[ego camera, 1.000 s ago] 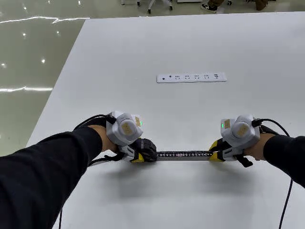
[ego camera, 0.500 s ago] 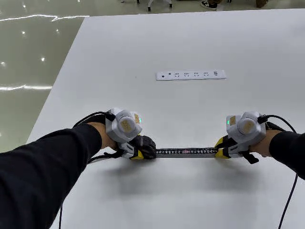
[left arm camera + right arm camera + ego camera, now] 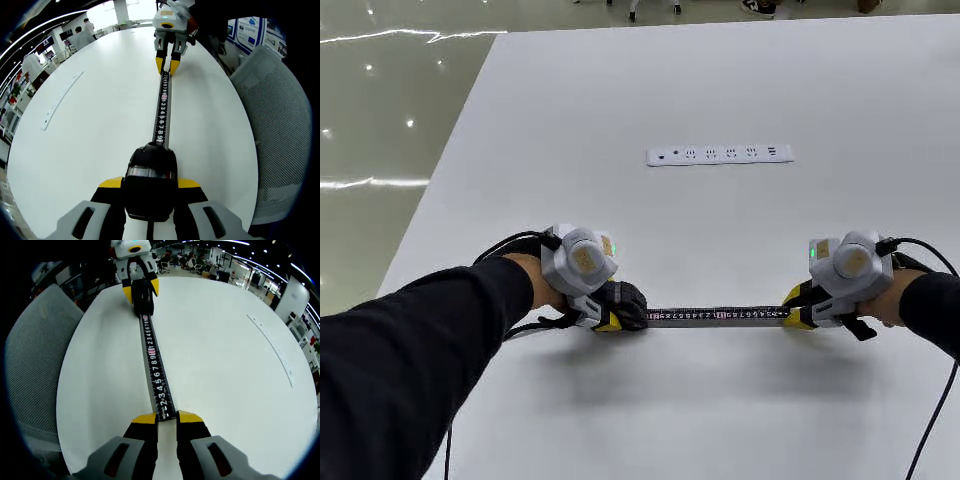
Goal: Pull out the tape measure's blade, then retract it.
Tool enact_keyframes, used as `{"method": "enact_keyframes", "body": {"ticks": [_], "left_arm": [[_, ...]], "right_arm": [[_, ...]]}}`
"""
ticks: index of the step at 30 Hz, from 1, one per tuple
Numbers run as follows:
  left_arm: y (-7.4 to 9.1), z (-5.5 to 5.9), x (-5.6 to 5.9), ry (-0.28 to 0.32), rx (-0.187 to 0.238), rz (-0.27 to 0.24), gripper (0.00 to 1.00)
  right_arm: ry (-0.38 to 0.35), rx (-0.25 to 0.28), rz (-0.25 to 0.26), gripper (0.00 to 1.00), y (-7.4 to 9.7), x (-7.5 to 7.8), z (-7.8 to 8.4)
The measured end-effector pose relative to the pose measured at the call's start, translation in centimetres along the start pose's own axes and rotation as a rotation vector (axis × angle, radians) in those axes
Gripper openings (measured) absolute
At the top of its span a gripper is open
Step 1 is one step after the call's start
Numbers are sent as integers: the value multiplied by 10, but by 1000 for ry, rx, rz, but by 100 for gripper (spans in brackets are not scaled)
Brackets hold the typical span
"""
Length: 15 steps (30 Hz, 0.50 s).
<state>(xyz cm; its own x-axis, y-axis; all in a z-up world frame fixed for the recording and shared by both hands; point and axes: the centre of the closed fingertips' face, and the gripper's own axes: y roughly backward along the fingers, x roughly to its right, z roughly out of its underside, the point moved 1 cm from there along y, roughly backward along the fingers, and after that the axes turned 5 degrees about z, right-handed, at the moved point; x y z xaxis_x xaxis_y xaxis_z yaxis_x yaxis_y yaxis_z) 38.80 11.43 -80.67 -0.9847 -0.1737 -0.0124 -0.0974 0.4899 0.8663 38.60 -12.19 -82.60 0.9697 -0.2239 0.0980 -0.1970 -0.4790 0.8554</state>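
Note:
A black tape measure case (image 3: 622, 306) (image 3: 151, 181) rests on the white table (image 3: 720, 90), and my left gripper (image 3: 610, 322) (image 3: 150, 184) is shut on it. Its dark numbered blade (image 3: 715, 315) (image 3: 161, 115) (image 3: 155, 370) runs flat along the table toward the right. My right gripper (image 3: 794, 316) (image 3: 166, 417) is shut on the blade's end hook. In the left gripper view the right gripper (image 3: 167, 65) shows at the far end of the blade. In the right gripper view the left gripper (image 3: 140, 290) holds the case (image 3: 141, 297) at the far end.
A white power strip (image 3: 719, 155) (image 3: 61, 99) (image 3: 272, 347) lies flat on the table beyond the grippers. A grey mesh chair (image 3: 272, 130) (image 3: 35, 365) stands at the near table edge. Black cables (image 3: 930, 400) trail from both grippers. The table's left edge drops to a glossy floor (image 3: 380, 120).
My right gripper has moved further right with the blade's end, so more blade is out. The left gripper and the case have stayed in place.

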Motion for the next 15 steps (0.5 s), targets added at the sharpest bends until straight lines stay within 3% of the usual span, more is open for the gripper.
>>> {"method": "enact_keyframes", "body": {"ticks": [15], "left_arm": [[0,0,0,3,0,-1,33]], "right_arm": [[-7,-15,7,8,10,5,11]]}}
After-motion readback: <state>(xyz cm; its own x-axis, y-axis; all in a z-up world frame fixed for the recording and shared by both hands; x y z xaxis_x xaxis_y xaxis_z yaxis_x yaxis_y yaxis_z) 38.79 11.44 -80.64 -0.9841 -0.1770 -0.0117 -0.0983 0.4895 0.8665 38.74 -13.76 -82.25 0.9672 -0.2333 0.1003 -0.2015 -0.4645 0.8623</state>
